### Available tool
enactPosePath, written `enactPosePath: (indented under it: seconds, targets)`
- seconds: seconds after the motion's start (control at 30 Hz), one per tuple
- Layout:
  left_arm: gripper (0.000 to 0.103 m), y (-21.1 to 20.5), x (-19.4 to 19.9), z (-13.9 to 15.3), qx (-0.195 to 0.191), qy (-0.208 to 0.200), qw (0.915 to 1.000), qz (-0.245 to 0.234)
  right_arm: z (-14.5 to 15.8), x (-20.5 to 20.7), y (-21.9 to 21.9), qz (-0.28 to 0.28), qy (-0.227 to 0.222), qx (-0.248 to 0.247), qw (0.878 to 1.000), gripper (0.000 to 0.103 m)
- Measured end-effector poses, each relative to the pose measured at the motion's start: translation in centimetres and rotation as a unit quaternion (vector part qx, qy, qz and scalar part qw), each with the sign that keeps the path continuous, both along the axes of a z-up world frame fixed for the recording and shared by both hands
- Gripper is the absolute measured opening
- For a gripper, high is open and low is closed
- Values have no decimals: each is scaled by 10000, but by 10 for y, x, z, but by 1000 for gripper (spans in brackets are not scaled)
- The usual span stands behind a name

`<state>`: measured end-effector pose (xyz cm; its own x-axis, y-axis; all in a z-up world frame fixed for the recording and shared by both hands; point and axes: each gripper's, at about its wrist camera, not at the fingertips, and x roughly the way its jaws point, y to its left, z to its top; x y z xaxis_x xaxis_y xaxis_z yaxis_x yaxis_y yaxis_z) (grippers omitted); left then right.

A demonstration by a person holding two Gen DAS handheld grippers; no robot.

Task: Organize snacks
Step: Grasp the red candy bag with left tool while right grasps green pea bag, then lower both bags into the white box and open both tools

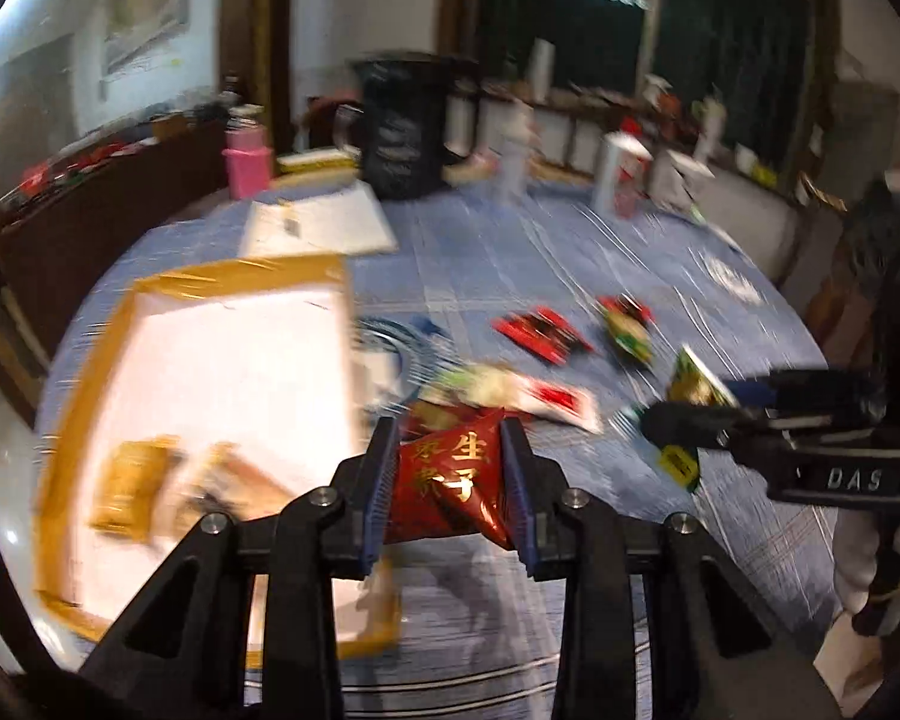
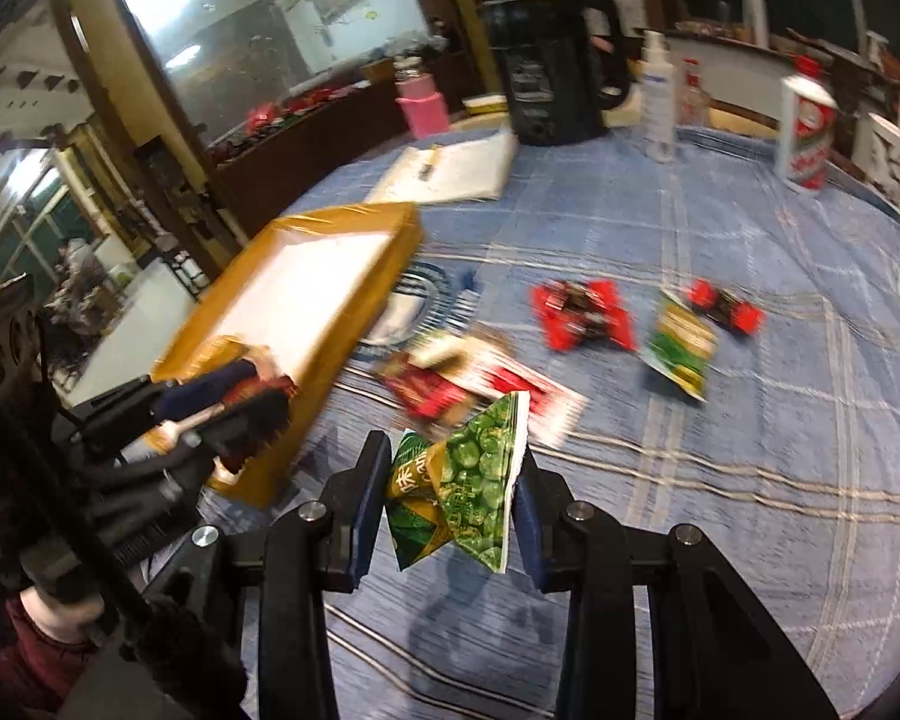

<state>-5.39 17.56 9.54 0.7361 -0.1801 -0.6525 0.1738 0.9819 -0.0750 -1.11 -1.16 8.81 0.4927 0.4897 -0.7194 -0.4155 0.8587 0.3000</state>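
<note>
We are in a home, in a dining room. We see a round table with a blue checked cloth, a black kettle, a pink bottle, framed pictures and dark curtains.

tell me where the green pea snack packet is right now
In the right wrist view the green pea packet sits pinched in the right tongs, lifted above the blue tablecloth.

Loose packets lie on the table, right of the box.
</note>
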Motion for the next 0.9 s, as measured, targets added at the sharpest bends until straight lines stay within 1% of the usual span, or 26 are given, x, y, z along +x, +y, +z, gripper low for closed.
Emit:
enactPosePath:
  seconds: [0.1, 0.17, 0.27, 0.37, 0.5, 0.57, 0.73, 0.9]
  targets:
    - [36, 44, 7, 9, 36, -84, 9988, 486, 9, 6, 28, 255, -2, 158, 9996, 38]
    - [36, 70, 16, 9, 7, -23, 9972, 741, 12, 13, 51, 442, 14, 264, 9987, 38]
    - [36, 104, 33, 1, -79, 118, 9944, 1047, 10, 25, 88, 694, 125, 353, 9969, 38]
    - [36, 136, 53, -13, -285, 365, 9907, 1277, 3, 38, 124, 862, 241, 267, 9956, 38]
    - [36, 160, 64, -28, -466, 587, 9871, 1417, -14, 54, 166, 983, 389, 5, 9944, 38]
    - [36, 165, 64, -31, -509, 610, 9865, 1434, -22, 60, 179, 1003, 456, -108, 9938, 38]
    - [36, 175, 65, -31, -555, 577, 9863, 1440, -35, 70, 193, 956, 514, -350, 9935, 38]
    - [38, 184, 69, -34, -631, 587, 9858, 1442, -42, 77, 198, 856, 545, -491, 9936, 38]
